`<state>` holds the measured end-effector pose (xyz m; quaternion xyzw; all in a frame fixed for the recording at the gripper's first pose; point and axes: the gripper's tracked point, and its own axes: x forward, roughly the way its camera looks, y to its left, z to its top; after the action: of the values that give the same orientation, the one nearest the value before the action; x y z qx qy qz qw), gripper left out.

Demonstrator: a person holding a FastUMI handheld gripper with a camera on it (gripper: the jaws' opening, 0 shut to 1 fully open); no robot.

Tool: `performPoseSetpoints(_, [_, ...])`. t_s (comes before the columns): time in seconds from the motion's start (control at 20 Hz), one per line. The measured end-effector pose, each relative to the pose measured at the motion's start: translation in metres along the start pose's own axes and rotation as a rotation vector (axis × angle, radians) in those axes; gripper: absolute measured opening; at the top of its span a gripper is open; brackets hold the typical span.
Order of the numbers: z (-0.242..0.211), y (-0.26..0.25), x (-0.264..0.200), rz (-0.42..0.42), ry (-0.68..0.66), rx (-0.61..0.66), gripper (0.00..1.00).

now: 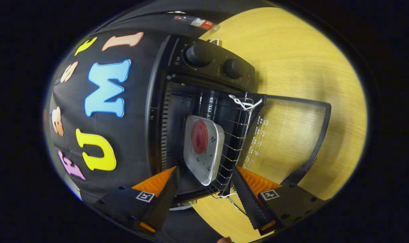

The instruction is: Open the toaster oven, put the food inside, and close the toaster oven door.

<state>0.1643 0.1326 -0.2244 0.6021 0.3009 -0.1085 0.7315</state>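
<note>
Nearest the lens, my gripper (204,189) stands with fingers spread wide, holding nothing. Just ahead, between them, the white square plate (204,152) carrying the round red food (200,136) rests on the wire rack (236,141) inside the black toaster oven (204,77). Its glass door (288,135) lies open beyond my right finger (closing remains, I judge).

There is one toaster oven (204,111) with two knobs (198,54) and one open door (288,135). Inside sit one wire rack (236,135), one white plate (204,148) and one red food (200,136). One bottle (195,21) lies at the top. One gripper (204,175) has two fingers (165,192), spread wide apart.
</note>
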Motion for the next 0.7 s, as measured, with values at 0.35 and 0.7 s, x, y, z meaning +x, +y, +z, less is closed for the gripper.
performPoseSetpoints(0.35, [-0.032,-0.020,-0.054,-0.011,0.097,-0.502,0.97])
performPoseSetpoints(0.7, [-0.053,-0.059,-0.086,-0.062,0.174,-0.790,0.98])
